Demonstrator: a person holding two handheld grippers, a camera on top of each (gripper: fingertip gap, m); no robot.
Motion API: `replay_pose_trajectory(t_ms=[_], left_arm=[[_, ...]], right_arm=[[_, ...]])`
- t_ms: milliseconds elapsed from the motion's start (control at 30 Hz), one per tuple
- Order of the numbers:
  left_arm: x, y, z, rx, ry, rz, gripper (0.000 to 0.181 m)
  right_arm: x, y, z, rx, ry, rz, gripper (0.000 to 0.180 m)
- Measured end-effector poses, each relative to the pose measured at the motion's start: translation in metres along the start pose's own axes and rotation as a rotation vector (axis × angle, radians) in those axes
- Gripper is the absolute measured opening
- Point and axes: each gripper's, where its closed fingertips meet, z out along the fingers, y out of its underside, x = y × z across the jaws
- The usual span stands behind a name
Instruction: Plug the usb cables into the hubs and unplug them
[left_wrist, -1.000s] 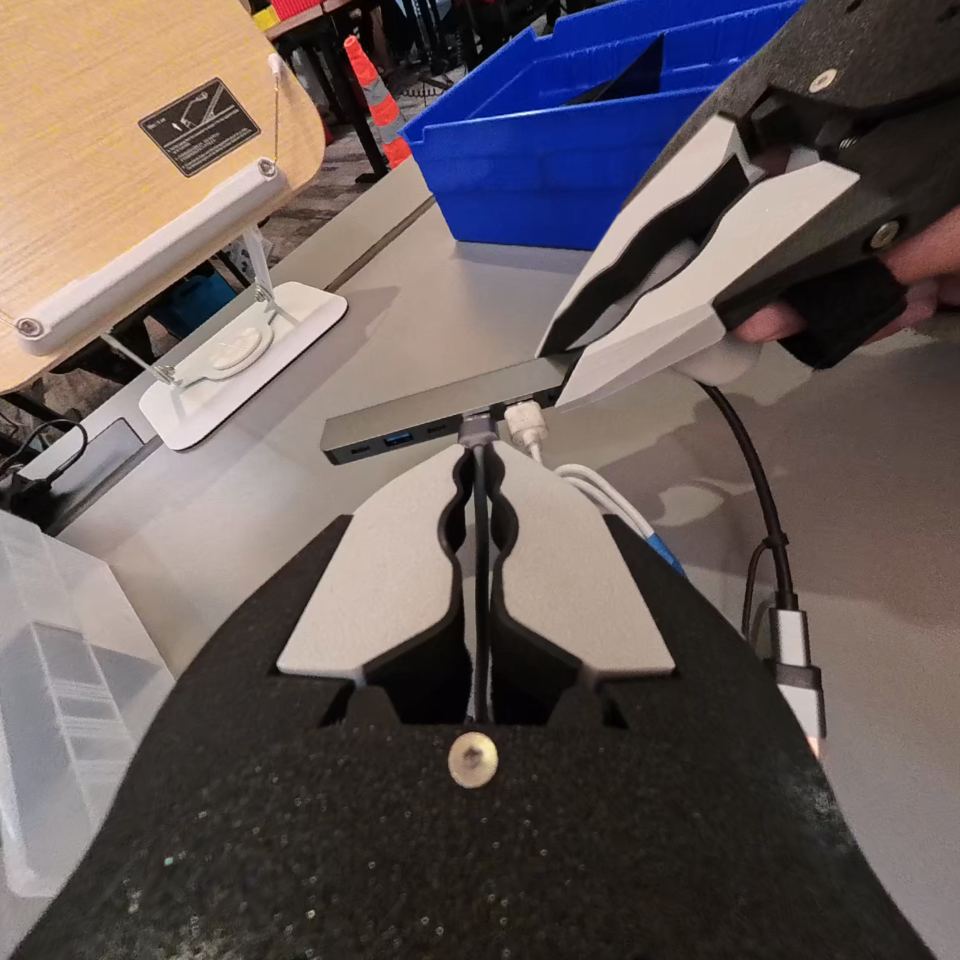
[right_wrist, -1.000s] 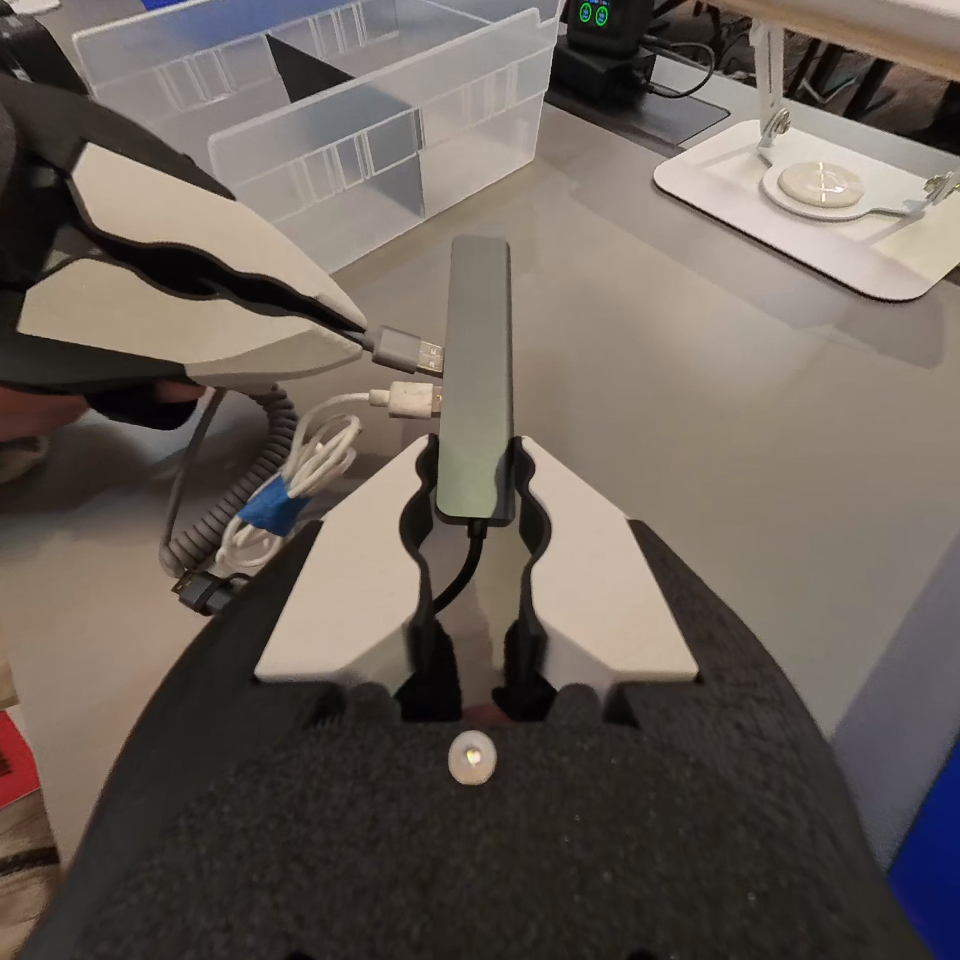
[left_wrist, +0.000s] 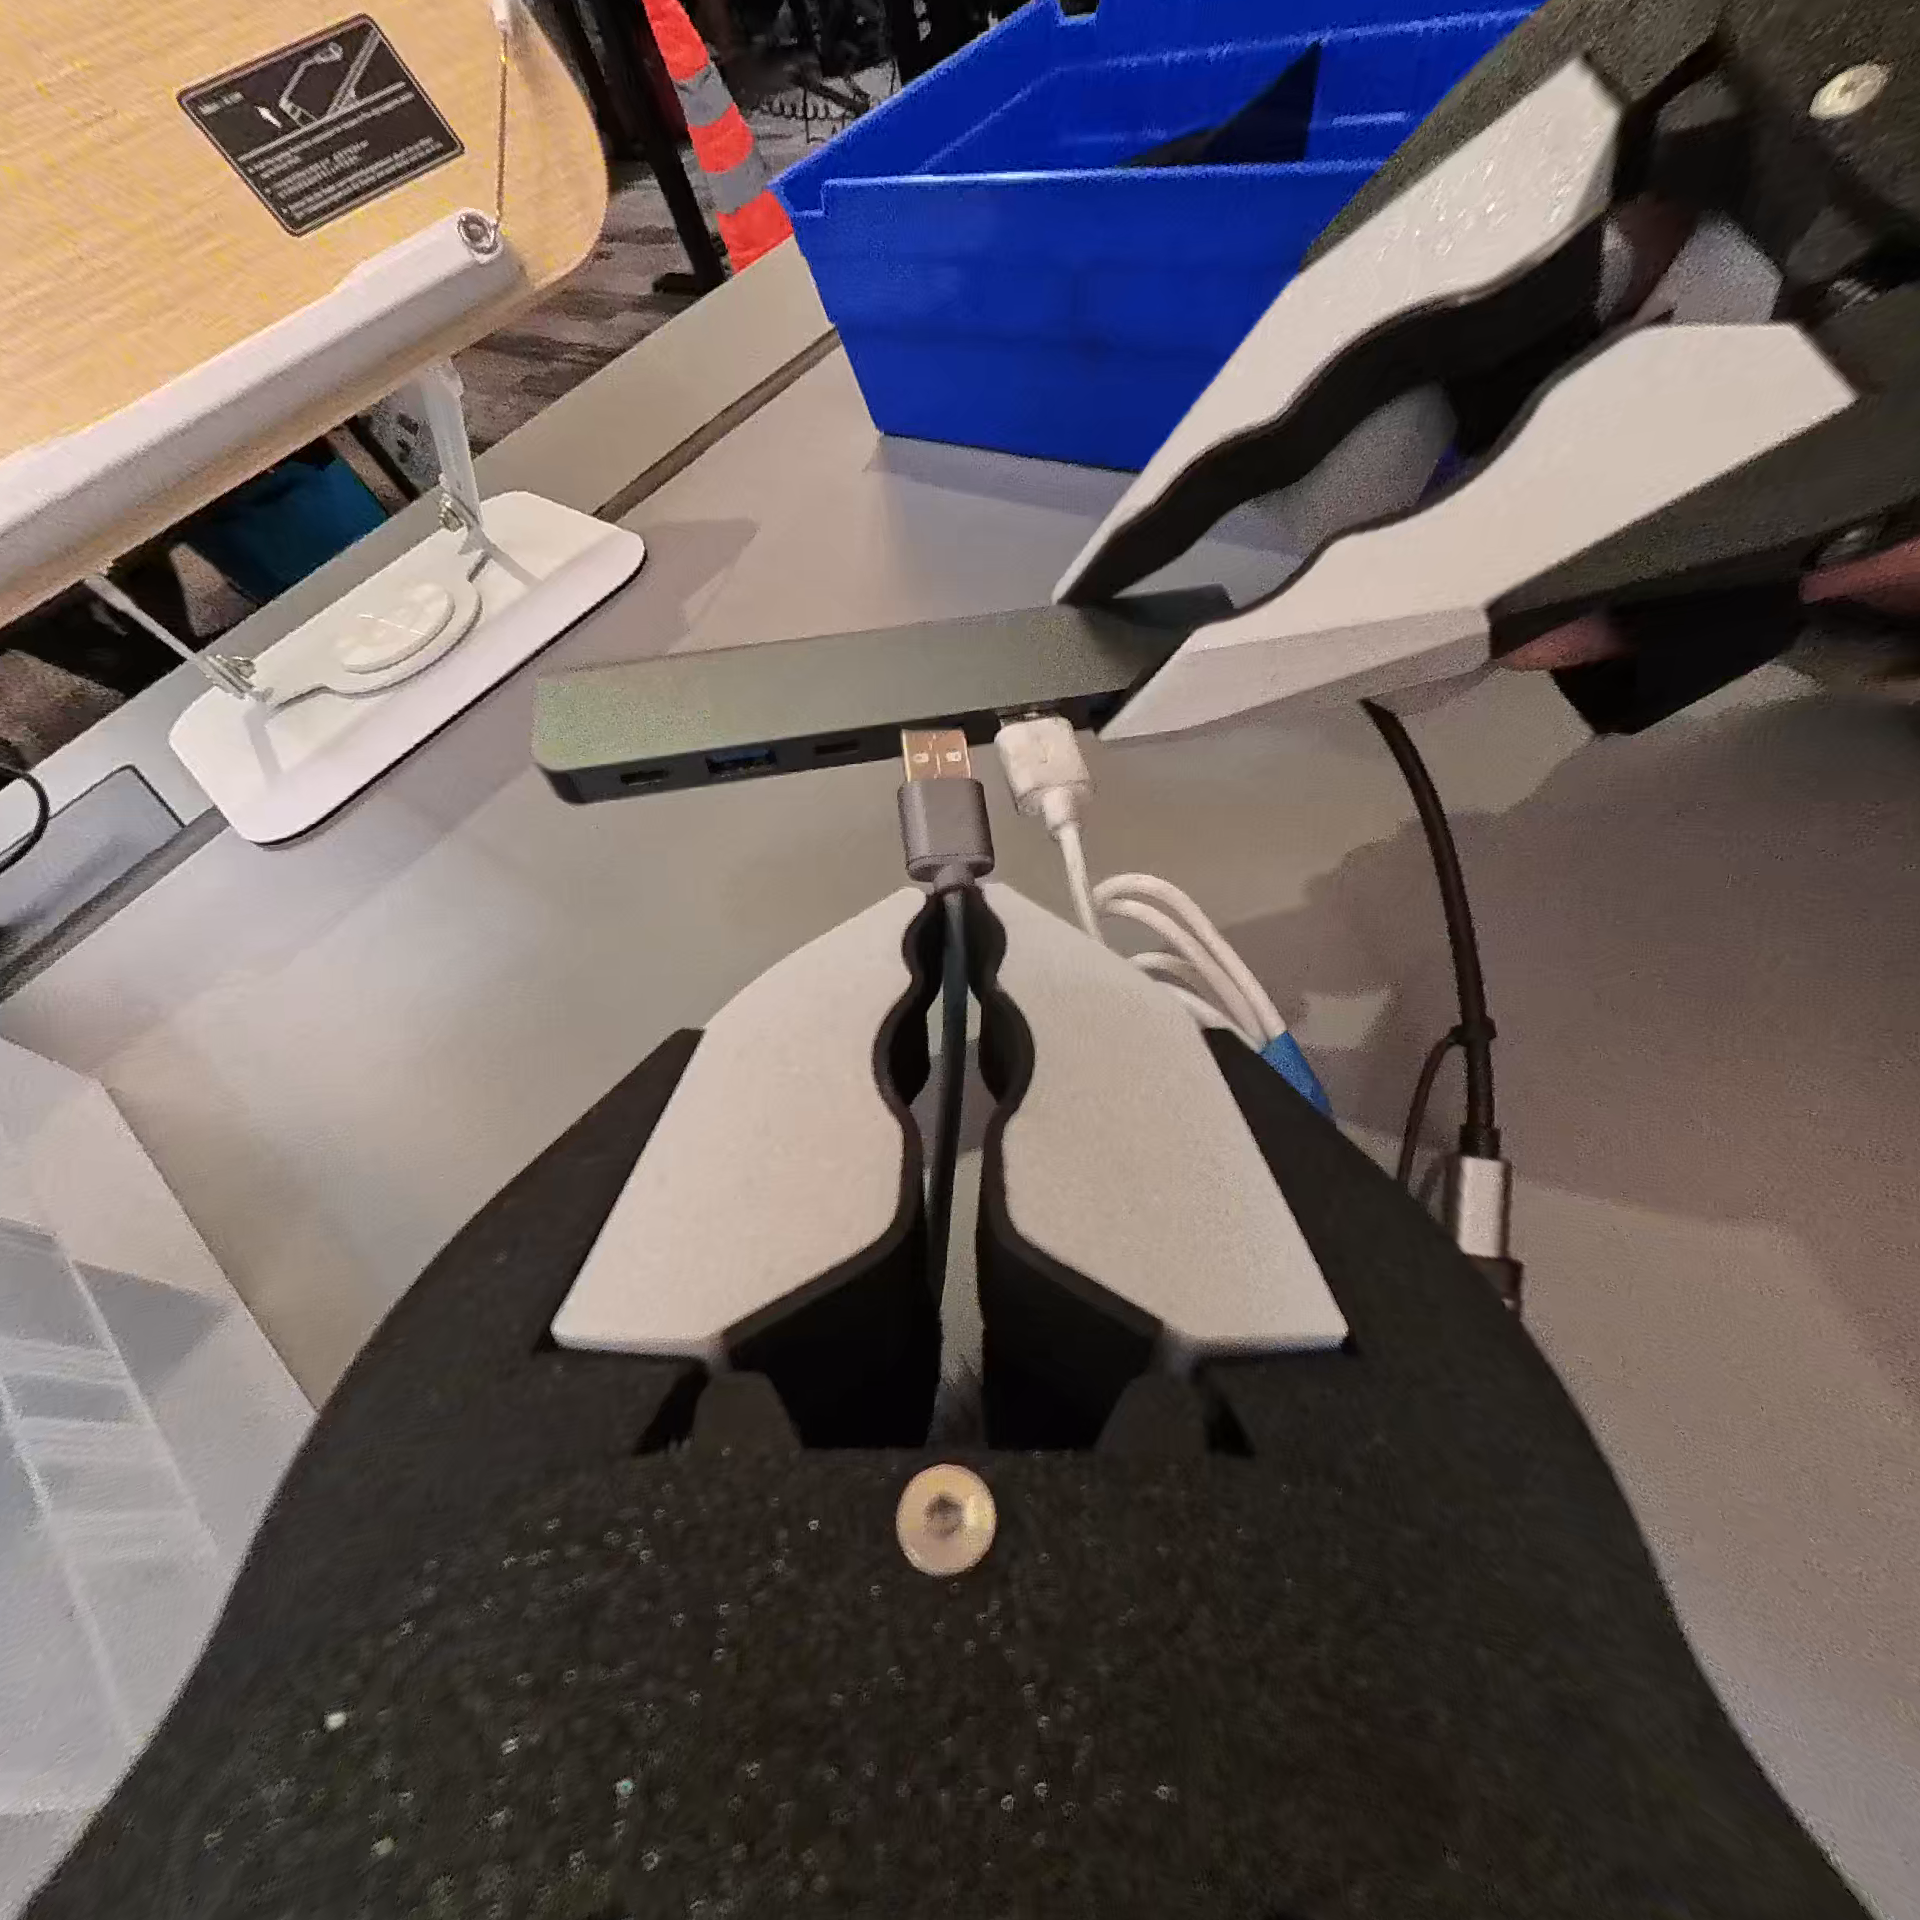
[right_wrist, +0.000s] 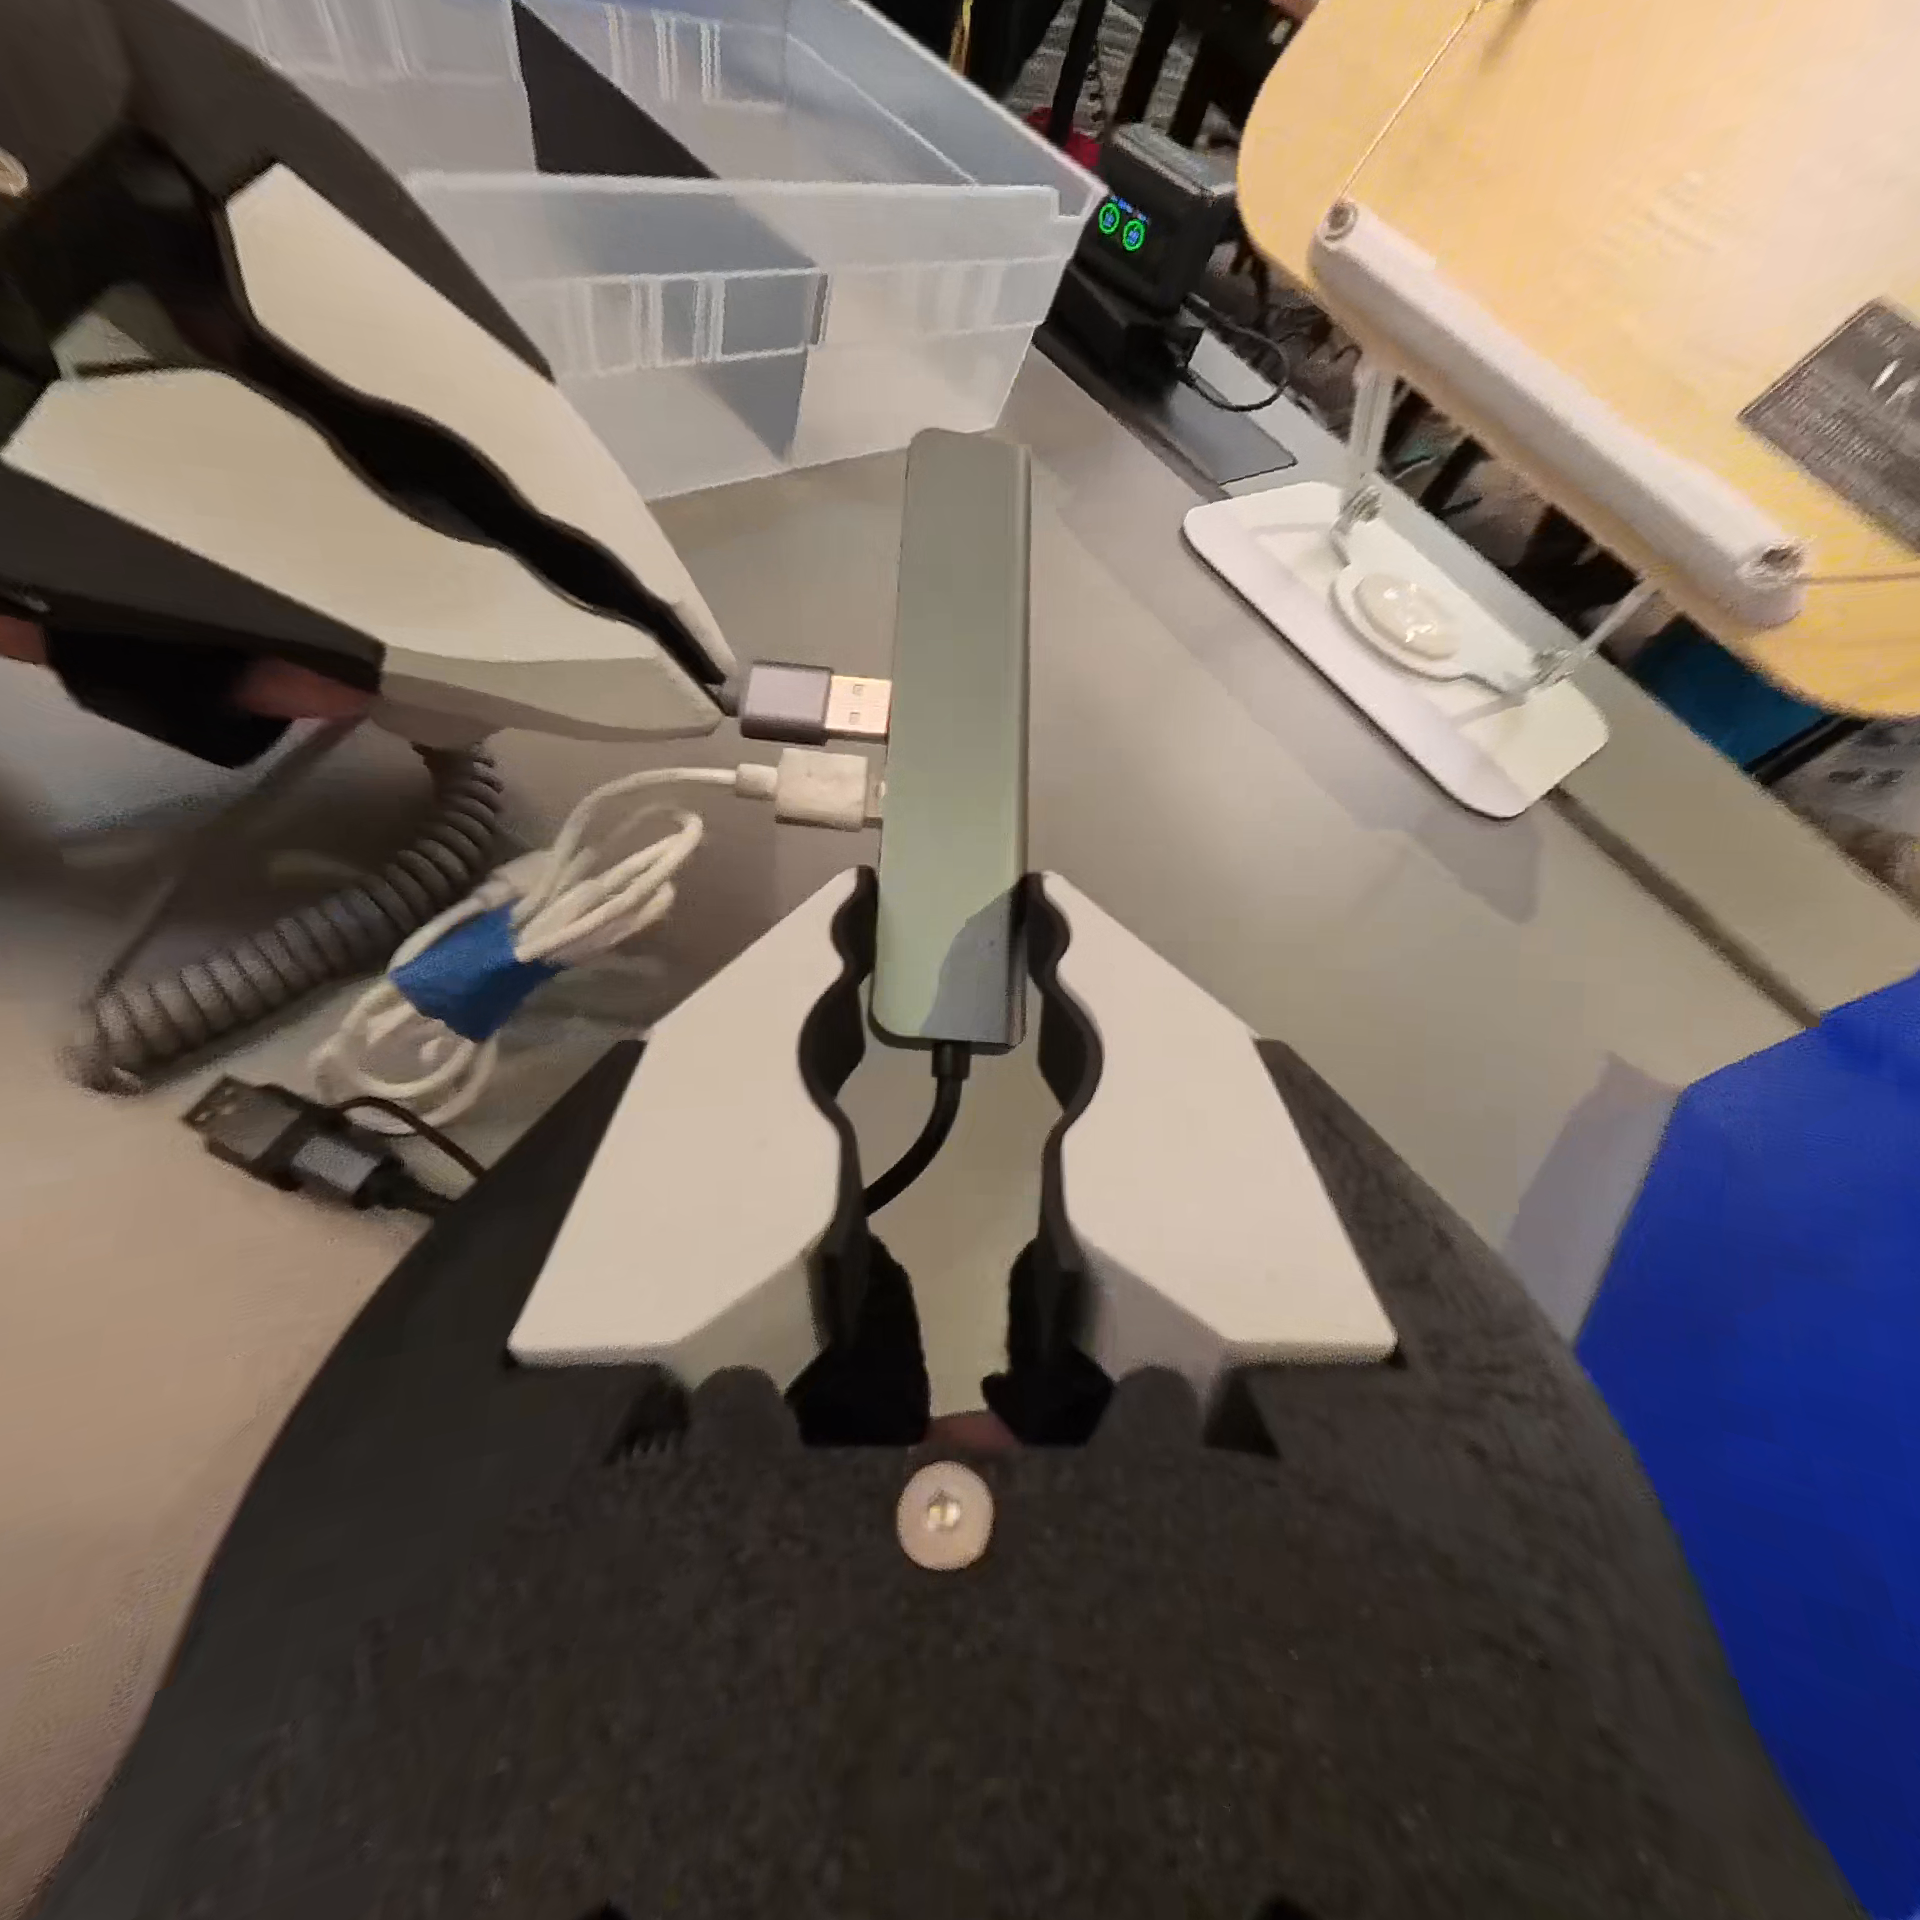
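Observation:
A slim grey USB hub (left_wrist: 831, 686) is held level above the grey table. My right gripper (right_wrist: 951, 894) is shut on the hub's (right_wrist: 961, 675) cable end, and it shows at the right of the left wrist view (left_wrist: 1132, 644). My left gripper (left_wrist: 951, 904) is shut on a grey cable just behind its grey USB plug (left_wrist: 940, 800). The plug's metal shell is almost fully bare, with its tip at the hub's side (right_wrist: 816, 703). A white USB plug (left_wrist: 1042, 764) sits in the port beside it (right_wrist: 821, 787). The left gripper also shows in the right wrist view (right_wrist: 717, 696).
A white cable bundle with blue tape (right_wrist: 468, 982), a coiled grey cable (right_wrist: 312, 935) and a loose dark connector (right_wrist: 291, 1143) lie on the table. The hub's black lead (left_wrist: 1444, 883) hangs down. A blue bin (left_wrist: 1039, 312), a clear bin (right_wrist: 779, 260) and a wooden stand's white base (left_wrist: 416, 644) surround the area. Tip to tip, the grippers are about 6 cm apart.
The grey plug, seated in the hub a second ago, has slid back out, and its metal shell now shows. Both grippers keep their grips.

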Motion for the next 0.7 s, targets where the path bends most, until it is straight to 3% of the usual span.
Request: replay_pose_trajectory(t_ms=[167,333,700], left_arm=[[0.002,0.005,0.001,-0.027,0.039,-0.043,0.004],[0.004,0.004,0.001,0.018,0.184,-0.299,0.004],[-0.004,0.012,0.004,-0.079,0.017,-0.101,0.004]], right_arm=[[-0.001,-0.001,-0.001,-0.018,0.056,-0.107,0.028],[-0.002,0.001,0.000,-0.024,0.054,-0.090,0.028],[-0.003,0.004,0.003,-0.047,0.065,-0.104,0.028]])
